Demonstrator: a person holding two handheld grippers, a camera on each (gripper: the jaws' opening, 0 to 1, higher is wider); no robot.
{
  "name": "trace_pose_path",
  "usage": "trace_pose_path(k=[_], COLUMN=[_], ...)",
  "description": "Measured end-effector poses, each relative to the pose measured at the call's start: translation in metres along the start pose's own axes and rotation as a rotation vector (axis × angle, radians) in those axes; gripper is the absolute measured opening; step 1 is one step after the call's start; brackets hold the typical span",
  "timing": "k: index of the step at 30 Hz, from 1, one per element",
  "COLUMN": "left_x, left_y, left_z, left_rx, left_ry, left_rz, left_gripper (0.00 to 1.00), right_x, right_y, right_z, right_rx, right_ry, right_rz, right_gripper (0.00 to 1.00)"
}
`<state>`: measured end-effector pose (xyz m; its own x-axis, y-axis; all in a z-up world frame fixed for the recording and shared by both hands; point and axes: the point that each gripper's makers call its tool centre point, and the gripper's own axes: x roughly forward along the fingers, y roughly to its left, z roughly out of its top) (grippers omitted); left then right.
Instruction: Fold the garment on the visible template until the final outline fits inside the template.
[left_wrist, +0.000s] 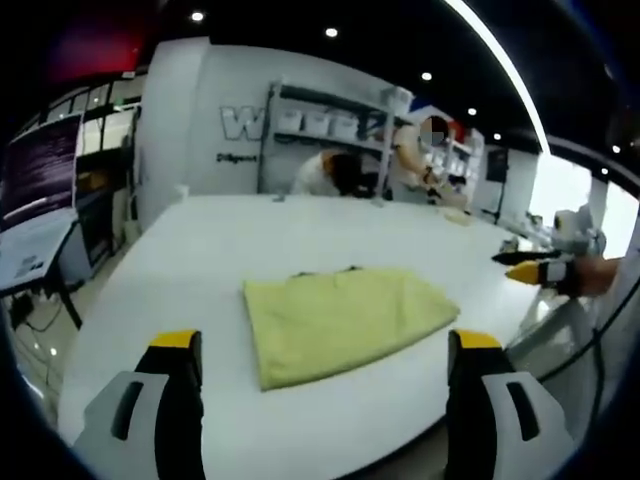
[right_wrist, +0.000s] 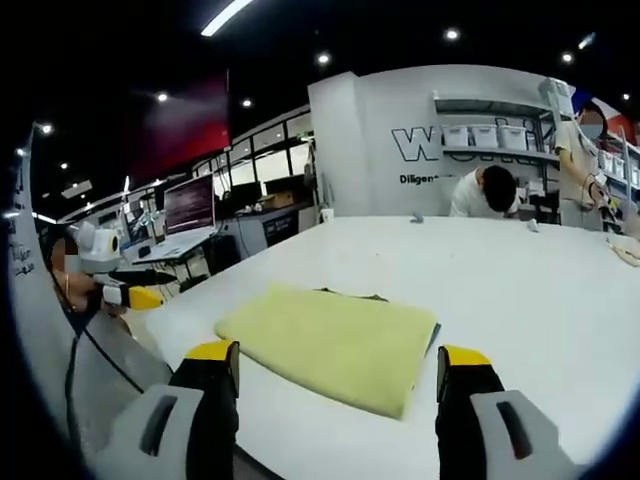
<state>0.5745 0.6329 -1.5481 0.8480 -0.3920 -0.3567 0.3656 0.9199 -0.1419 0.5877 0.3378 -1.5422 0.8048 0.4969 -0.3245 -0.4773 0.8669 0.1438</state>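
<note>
A wide white surface (left_wrist: 300, 235) stretches far back toward a white wall with dark lettering (right_wrist: 445, 140) and metal shelves (left_wrist: 330, 125) carrying pale bins. Two people (left_wrist: 335, 172) lean over the surface's far edge. Off to one side stand desks with lit monitors (right_wrist: 190, 203).

On the near part of the surface lies the yellow garment (left_wrist: 340, 318), folded into a rough rectangle with soft, rounded edges. A thin dark edge of the template (left_wrist: 325, 271) peeks out along the garment's far side, and in the right gripper view a sliver also shows at the garment's right corner.

The left gripper (left_wrist: 325, 345) hovers just off the near edge of the surface, its black, yellow-tipped jaws spread wide apart and gripping nothing; the garment sits between and beyond them. The right gripper (right_wrist: 338, 355) hangs likewise near the garment, its jaws wide apart with nothing between them. In each view the other gripper's yellow tip shows at the side, held clear of the surface.
</note>
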Motion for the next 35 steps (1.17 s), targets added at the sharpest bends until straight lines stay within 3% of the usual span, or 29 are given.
trace_pose_path(k=[35], left_x=[0.004], left_y=[-0.005], left_z=[-0.010], left_rx=[0.032], left_ry=[0.041], left_rz=[-0.018], left_gripper=[0.91], right_x=[0.001], right_y=[-0.001], right_z=[-0.014], right_rx=[0.025], right_ry=[0.073], right_rz=[-0.001], right_gripper=[0.77])
